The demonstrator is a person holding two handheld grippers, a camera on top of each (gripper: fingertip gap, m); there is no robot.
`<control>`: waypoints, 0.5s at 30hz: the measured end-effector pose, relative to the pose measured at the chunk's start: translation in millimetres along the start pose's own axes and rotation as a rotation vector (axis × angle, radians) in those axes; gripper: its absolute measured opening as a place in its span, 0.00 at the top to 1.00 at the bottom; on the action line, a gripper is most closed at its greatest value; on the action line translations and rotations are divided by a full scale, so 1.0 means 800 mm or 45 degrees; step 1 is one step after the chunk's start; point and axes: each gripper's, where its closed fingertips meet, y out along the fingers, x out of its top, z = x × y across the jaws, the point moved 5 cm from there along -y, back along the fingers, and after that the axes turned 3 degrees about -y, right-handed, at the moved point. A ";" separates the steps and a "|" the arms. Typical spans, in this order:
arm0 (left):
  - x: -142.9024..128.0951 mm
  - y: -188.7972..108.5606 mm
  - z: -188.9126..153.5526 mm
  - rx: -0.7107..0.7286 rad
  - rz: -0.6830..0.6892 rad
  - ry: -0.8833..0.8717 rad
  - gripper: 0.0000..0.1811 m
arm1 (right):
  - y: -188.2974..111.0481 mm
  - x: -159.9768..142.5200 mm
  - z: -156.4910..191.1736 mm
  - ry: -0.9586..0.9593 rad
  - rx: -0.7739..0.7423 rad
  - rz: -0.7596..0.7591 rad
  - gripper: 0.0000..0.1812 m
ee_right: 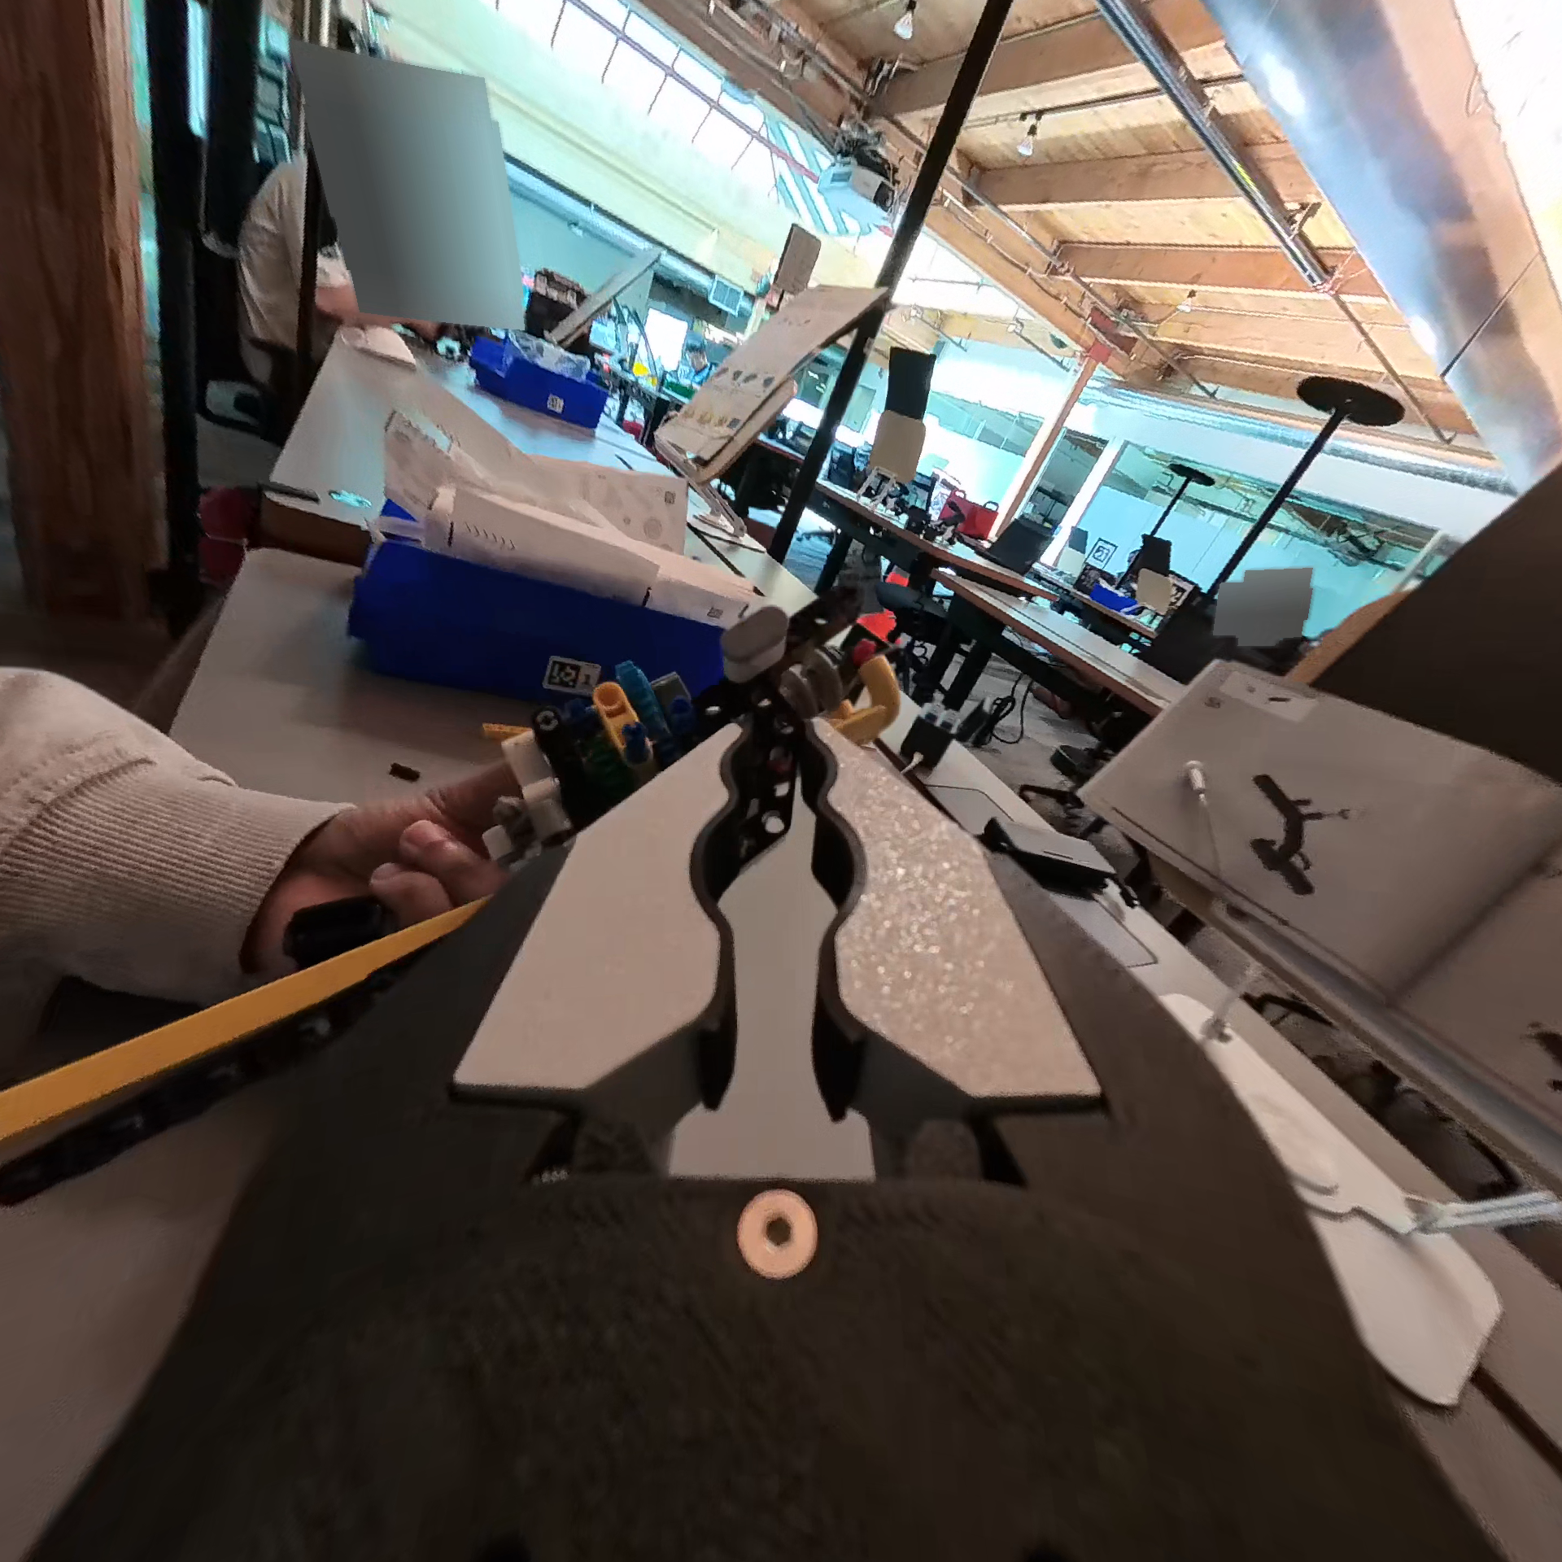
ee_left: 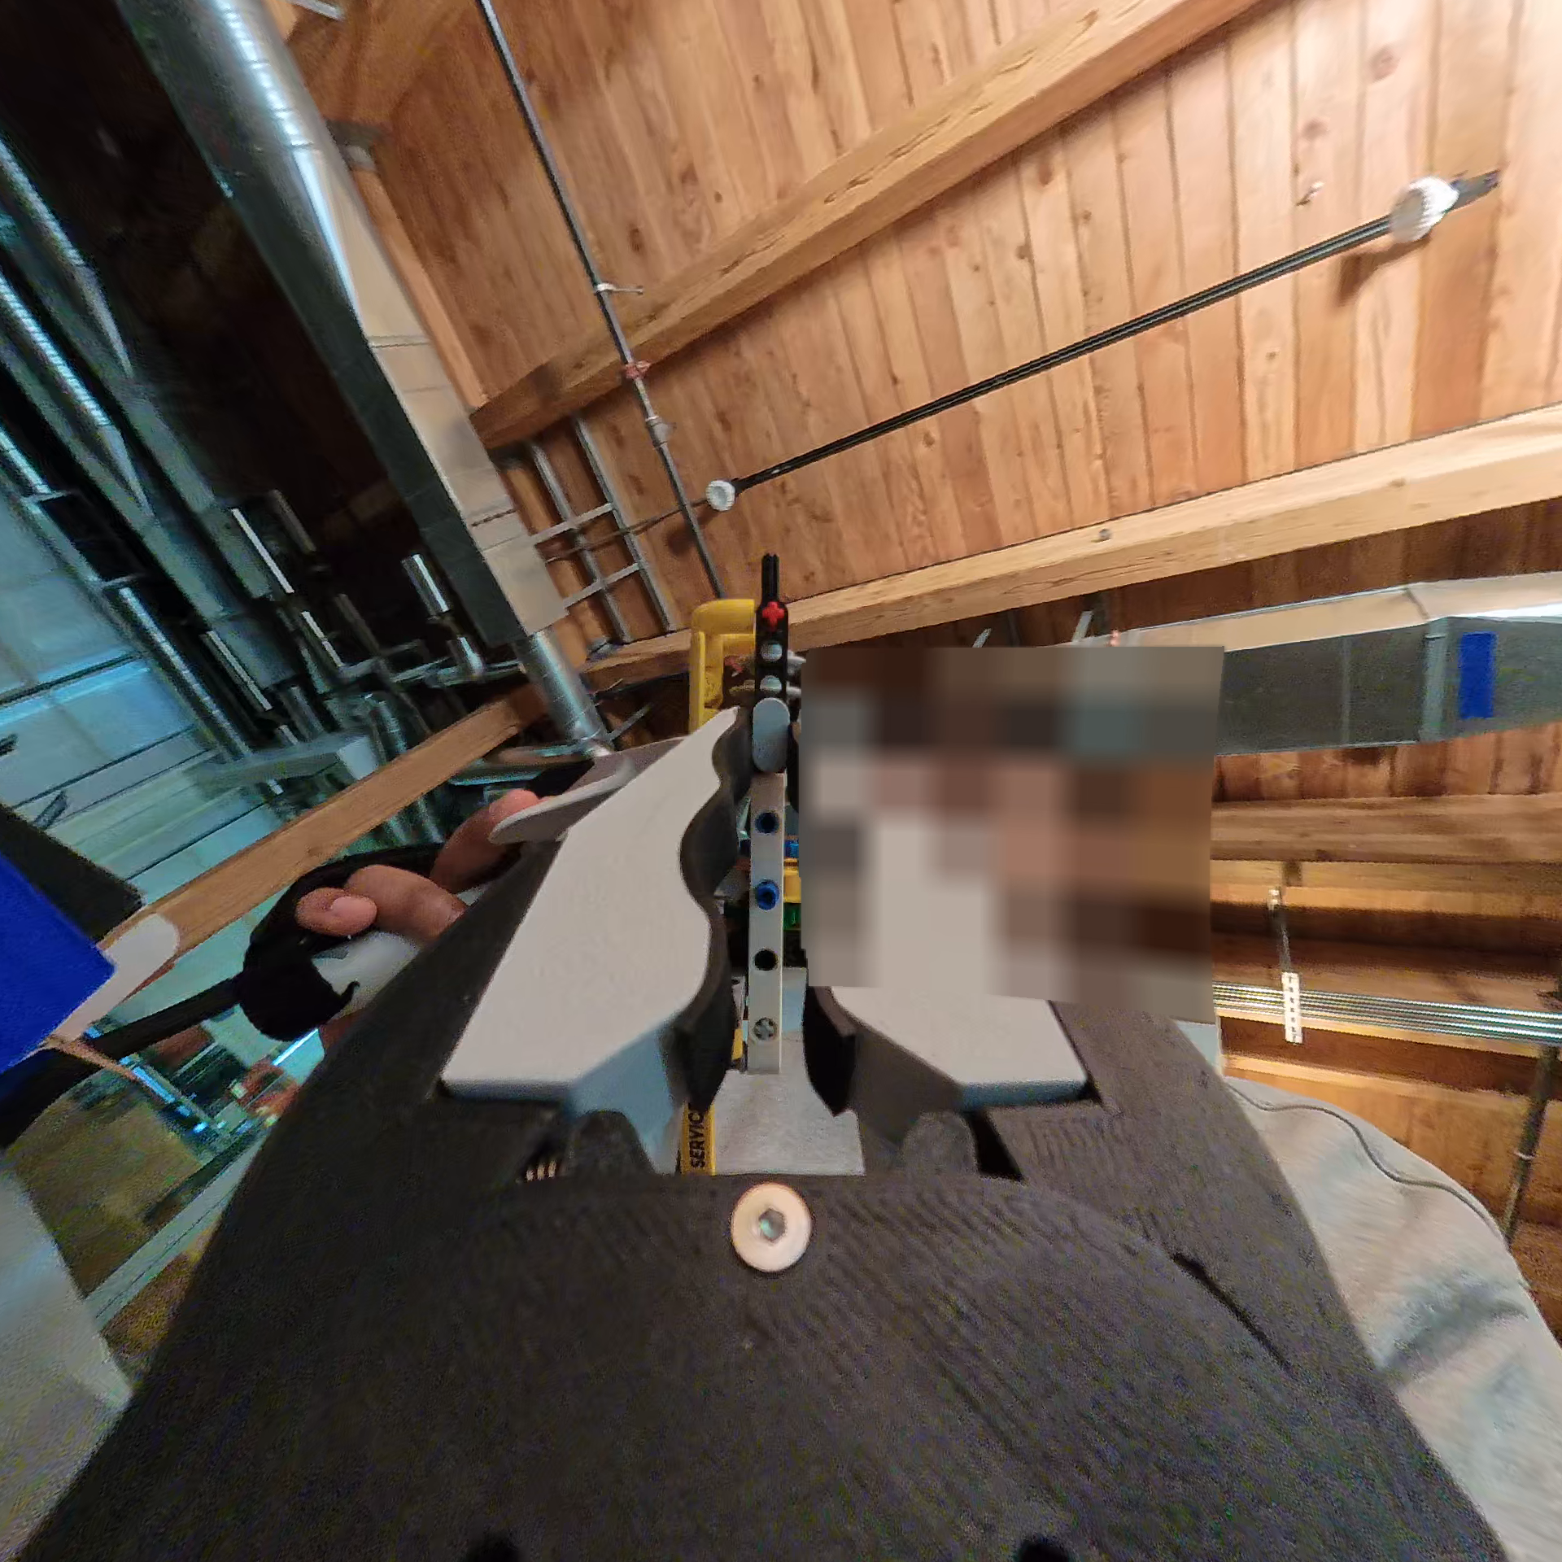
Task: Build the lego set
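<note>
Black 3D-printed housing with a silver bolt fills the foreground of both wrist views, and grey fingers reach forward from it. On the left tongs [ee_left: 765, 887], the jaws are clenched on a light grey Technic beam [ee_left: 766, 930] that stands upright between the pads; blue pins sit in two of its holes. Above the fingertips the beam continues into a grey rounded connector [ee_left: 770, 734], then a black piece with a red cross-shaped axle end [ee_left: 771, 614], and behind them a yellow part [ee_left: 717, 655] of the same lego model. A mosaic patch hides most of the right finger. Left of these tongs, a person's hand in a black fingerless glove [ee_left: 363, 909] grips a white handle. Beyond the tips lie a wooden plank ceiling [ee_left: 1056, 253] and metal ducts.

On the right tongs [ee_right: 773, 761], the jaws are nearly closed around a black perforated Technic beam [ee_right: 765, 794] running up between the wavy black pads; they look to be grasping it. Just past the tips sits a grey rounded connector [ee_right: 755, 647], with a yellow hooked piece [ee_right: 875, 697] to its right. To the left of the fingertips, the lego model's [ee_right: 592, 752] cluster of white, black, blue, green and yellow pieces is touched by a bare hand [ee_right: 397, 854] with a cream sleeve. A yellow-and-black beam [ee_right: 211, 1056] slants off toward the lower left. Farther ahead on the grey table [ee_right: 270, 701] rests a blue bin [ee_right: 507, 617] holding white paper bags.
</note>
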 end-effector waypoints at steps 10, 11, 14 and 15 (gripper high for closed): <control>-0.001 0.001 -0.021 -0.207 0.006 0.002 0.97 | 0.022 0.030 0.006 -0.053 -0.010 0.057 0.96; -0.001 0.001 -0.022 -0.212 0.007 0.010 0.97 | 0.023 0.030 0.006 -0.027 -0.001 0.061 0.95; 0.000 0.000 -0.024 -0.221 0.015 0.019 0.97 | 0.024 0.030 0.006 0.033 0.028 0.076 0.96; -0.001 0.000 -0.025 -0.223 0.019 0.022 0.97 | 0.024 0.030 0.006 0.045 0.039 0.081 0.96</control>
